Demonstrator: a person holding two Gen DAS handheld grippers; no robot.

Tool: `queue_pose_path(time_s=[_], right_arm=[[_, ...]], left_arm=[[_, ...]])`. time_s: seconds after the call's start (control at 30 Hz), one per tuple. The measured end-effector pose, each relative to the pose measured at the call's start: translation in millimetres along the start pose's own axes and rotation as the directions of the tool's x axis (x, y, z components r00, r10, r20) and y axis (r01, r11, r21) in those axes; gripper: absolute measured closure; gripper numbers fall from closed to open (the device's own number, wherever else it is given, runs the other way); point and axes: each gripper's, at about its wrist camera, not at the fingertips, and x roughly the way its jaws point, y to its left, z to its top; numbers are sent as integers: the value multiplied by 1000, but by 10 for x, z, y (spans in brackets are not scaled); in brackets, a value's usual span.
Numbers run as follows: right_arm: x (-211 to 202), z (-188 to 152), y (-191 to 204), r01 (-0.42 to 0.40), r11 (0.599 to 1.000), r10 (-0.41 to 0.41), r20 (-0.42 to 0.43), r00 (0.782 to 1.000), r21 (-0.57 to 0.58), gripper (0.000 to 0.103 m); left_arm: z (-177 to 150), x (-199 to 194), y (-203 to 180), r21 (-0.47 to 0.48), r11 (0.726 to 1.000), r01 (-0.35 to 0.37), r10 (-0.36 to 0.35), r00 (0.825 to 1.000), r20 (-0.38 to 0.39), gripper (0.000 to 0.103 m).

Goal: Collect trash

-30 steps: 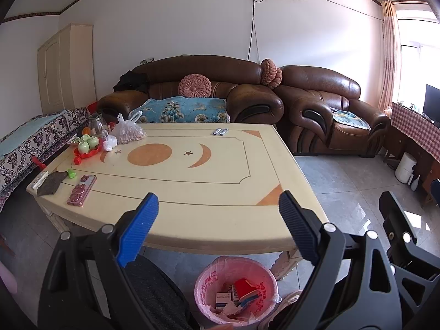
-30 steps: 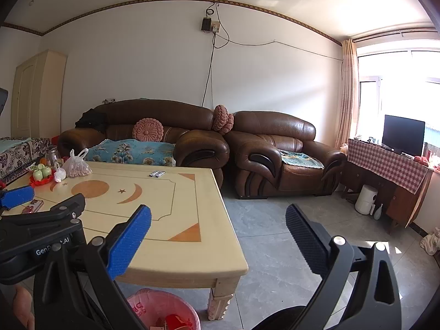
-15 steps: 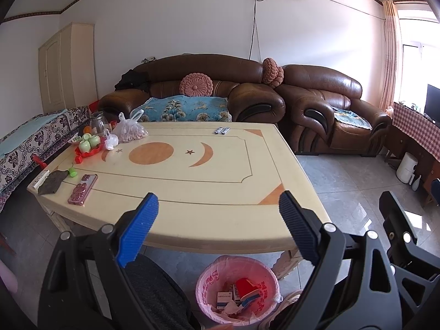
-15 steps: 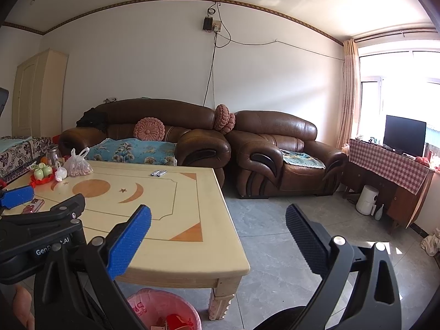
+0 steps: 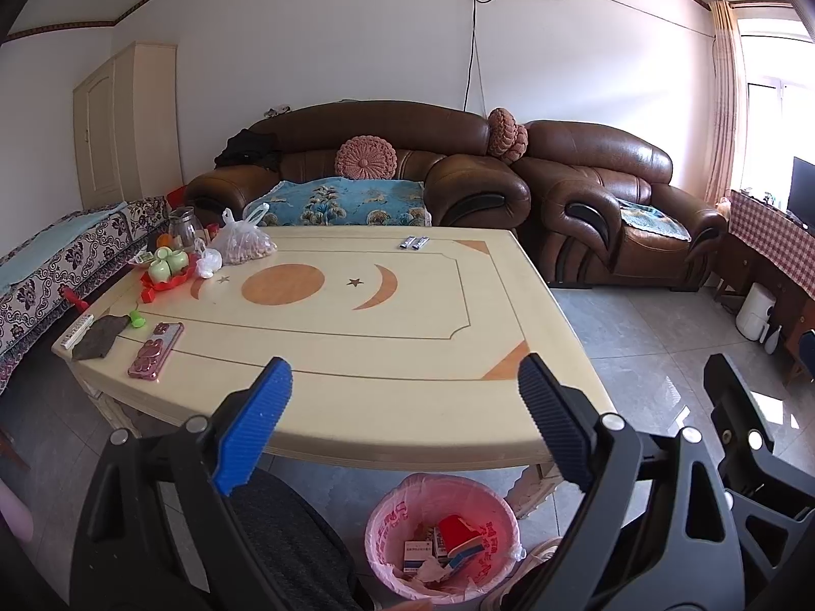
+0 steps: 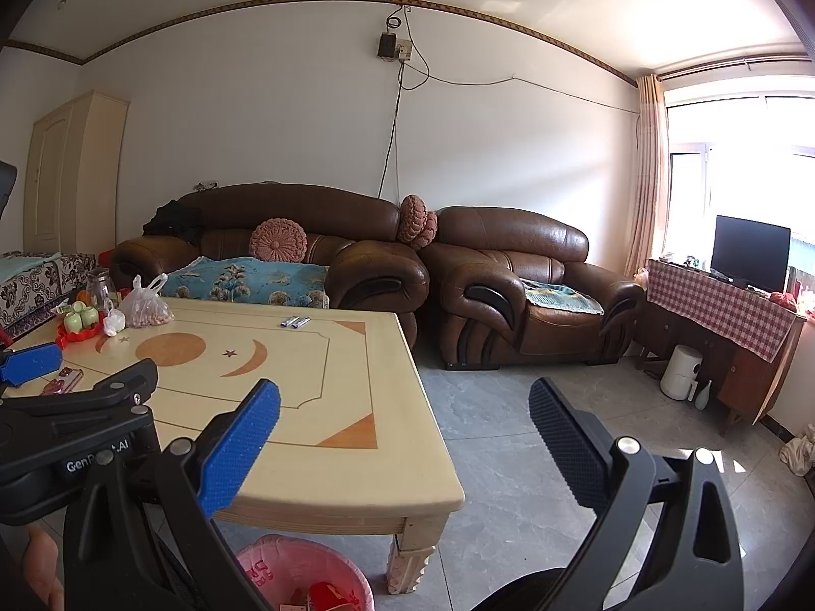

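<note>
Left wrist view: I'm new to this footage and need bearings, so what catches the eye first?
The big cream table with orange sun-and-moon inlay fills the middle, clutter bunched at its far-left corner. Just below its near edge, on the floor, stands a pink-lined bin already holding trash. The left hand-held gripper frames the foreground, open and empty.

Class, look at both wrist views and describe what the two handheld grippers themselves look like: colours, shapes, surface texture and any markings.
The left gripper and right gripper match: black plastic frames with cut-out, angled arms and silver pivot bolts. Each carries two flat fingers faced with ribbed blue pads. In the right wrist view, the left gripper's body shows white lettering beginning "Gen", partly hidden. No cables or sleeves are visible.
</note>
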Motion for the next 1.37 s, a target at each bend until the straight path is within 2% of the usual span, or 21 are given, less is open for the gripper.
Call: queue_pose_path(time_s=[1.37], right_arm=[[73, 5, -77, -6, 1000, 6, -2, 1000, -7, 7]], left_arm=[[30, 62, 19, 5, 1000, -17, 17, 999, -30, 11]])
